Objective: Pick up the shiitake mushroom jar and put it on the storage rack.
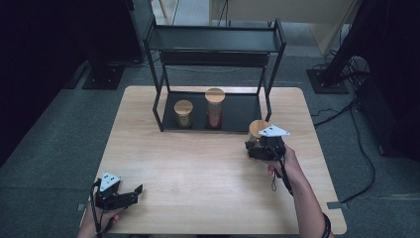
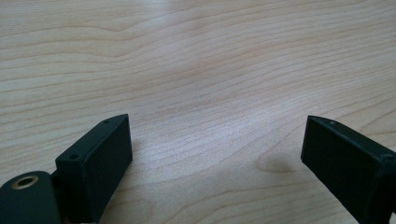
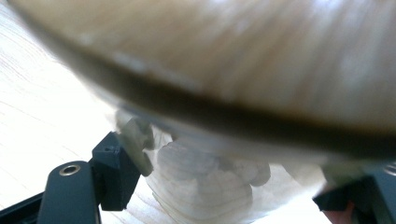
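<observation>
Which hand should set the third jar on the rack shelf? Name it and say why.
Right. Its tongs are already shut on the wooden-lidded jar beside the rack; the left tongs rest open at the table's near edge.

Black rack [image 1: 216, 39]; tan-lidded jar [image 1: 257, 130]; pale woodgrain table [image 1: 198, 163].
</observation>
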`<state>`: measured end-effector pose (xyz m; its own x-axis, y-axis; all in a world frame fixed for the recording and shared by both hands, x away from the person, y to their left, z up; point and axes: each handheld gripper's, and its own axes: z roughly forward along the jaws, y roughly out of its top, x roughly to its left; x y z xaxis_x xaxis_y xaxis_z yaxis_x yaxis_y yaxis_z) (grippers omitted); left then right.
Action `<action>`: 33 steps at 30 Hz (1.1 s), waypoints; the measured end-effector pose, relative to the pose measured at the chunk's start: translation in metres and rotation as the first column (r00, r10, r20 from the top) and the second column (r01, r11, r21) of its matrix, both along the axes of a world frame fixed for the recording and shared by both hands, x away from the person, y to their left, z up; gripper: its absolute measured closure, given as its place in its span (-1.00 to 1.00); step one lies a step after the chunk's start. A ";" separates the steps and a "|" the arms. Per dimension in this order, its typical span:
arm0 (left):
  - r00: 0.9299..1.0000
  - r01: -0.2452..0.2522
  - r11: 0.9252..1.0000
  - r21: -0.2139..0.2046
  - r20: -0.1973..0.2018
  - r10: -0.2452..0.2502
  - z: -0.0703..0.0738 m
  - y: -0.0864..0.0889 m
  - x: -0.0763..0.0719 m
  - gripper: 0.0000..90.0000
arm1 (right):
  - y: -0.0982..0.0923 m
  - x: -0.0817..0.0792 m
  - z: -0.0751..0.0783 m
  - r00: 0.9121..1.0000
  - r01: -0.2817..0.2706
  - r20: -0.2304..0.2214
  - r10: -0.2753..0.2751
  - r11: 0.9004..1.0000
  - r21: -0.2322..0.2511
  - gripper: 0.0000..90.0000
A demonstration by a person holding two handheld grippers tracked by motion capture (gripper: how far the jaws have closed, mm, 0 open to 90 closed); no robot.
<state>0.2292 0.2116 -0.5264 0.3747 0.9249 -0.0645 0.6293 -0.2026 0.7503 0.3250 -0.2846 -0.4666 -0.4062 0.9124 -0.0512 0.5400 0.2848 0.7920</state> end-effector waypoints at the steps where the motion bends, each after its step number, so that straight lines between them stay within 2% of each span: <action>1: 1.000 -0.003 1.000 -0.001 0.001 0.003 0.000 0.000 0.000 -0.80 | 0.000 0.001 0.001 1.000 0.001 -0.003 -0.001 1.000 0.002 -0.45; 33: 1.000 -0.008 1.000 0.011 0.001 0.008 0.000 -0.001 0.001 -0.80 | 0.022 0.038 0.030 1.000 -0.009 0.022 0.009 1.000 0.004 -0.45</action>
<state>0.2298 0.2108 -0.5265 0.3671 0.9286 -0.0535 0.6301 -0.2059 0.7487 0.3628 -0.2629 -0.4368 -0.4128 0.9091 -0.0562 0.5197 0.2858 0.8051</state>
